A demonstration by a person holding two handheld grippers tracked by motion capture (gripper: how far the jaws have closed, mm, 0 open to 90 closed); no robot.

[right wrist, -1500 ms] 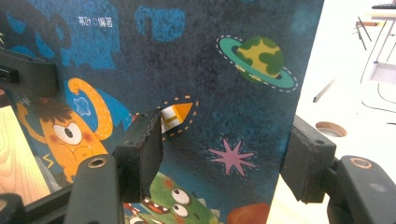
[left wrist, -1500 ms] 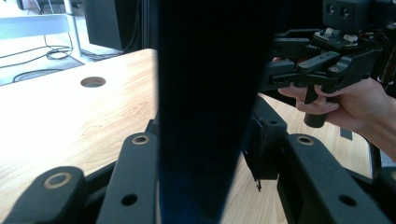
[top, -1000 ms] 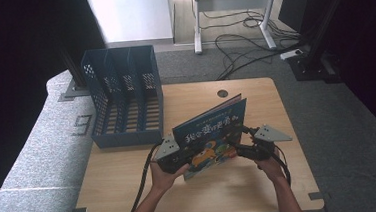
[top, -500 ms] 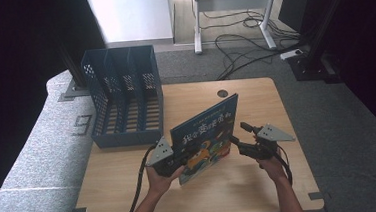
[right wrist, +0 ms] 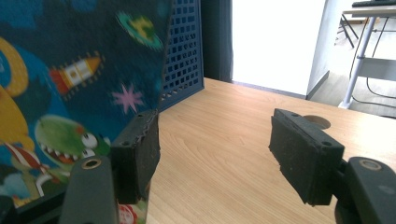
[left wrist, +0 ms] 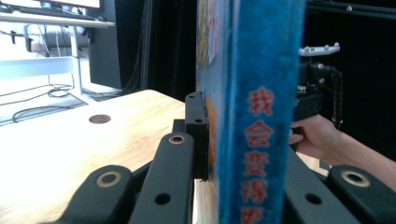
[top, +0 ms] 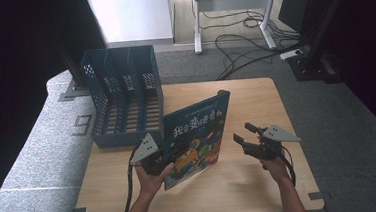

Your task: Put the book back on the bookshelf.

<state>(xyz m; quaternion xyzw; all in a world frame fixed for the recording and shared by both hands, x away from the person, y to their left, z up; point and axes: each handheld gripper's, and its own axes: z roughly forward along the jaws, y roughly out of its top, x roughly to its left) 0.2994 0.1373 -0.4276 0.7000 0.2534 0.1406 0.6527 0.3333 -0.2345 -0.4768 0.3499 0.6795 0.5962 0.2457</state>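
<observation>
Your left tool [top: 172, 154] clamped the picture book [top: 198, 135] upright on the counter [top: 261, 181]; your right tool [top: 243, 138] stood open beside it, empty.

Each hand-held gripper is black throughout. The left gripper [top: 172, 154] carries a grey three-cornered plate on top, and a thick black cable trails from it toward the near table edge. The right gripper [top: 245, 138] bears a matching grey plate, pale and flat, with a thinner black cable looping by the wrist. In the left gripper view, the jaw arms are matte black bars with rounded ends, each fitted with a ringed metal pivot and a small plain hole. In the right gripper view, the pads [right wrist: 304, 161] are thick, rectangular blocks of rough black rubber with worn edges and small recessed screws. Both forearms are bare; no sleeves or gloves visible.
</observation>
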